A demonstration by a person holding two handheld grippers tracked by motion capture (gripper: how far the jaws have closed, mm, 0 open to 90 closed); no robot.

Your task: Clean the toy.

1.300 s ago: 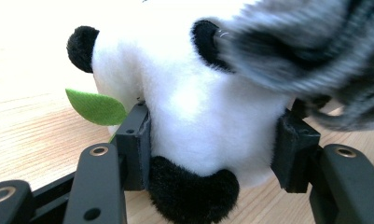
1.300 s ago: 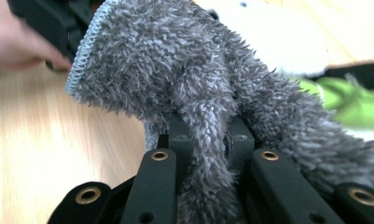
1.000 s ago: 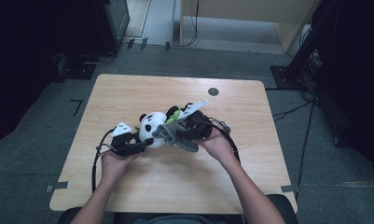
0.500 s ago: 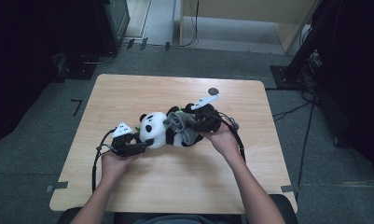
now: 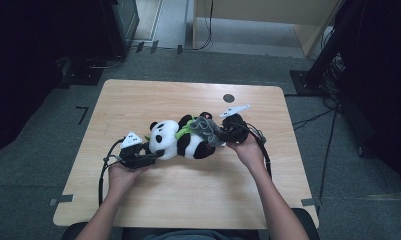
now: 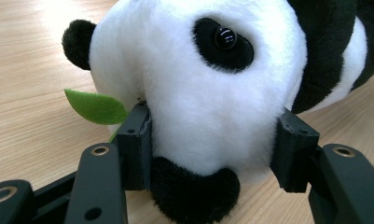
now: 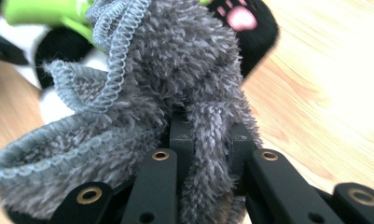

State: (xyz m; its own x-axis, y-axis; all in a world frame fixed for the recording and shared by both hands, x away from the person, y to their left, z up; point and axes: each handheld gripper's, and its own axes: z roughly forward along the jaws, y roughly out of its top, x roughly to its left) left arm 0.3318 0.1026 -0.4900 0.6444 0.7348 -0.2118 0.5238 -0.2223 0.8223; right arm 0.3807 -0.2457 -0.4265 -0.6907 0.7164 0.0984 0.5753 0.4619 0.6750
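Observation:
A black-and-white plush panda [image 5: 180,140] lies on its side across the middle of the wooden table [image 5: 138,100], head toward the left. My left gripper [image 5: 150,157] is shut on the panda's head [image 6: 208,88], one pad on each side of the face. A green felt leaf [image 6: 96,106] sticks out by its mouth. My right gripper [image 5: 219,135] is shut on a fluffy grey cloth [image 7: 161,93] and holds it against the panda's body; the cloth [image 5: 206,129] drapes over the belly. A black foot with a pink sole [image 7: 243,21] lies beyond the cloth.
A small dark round mark [image 5: 228,98] sits on the table behind the right gripper. Cables trail from both grippers toward the person's forearms. Dark equipment and stands surround the table on the grey floor.
My right gripper has carried the grey cloth to the right along the panda's body, from near the head to the belly. The left gripper has kept still on the head.

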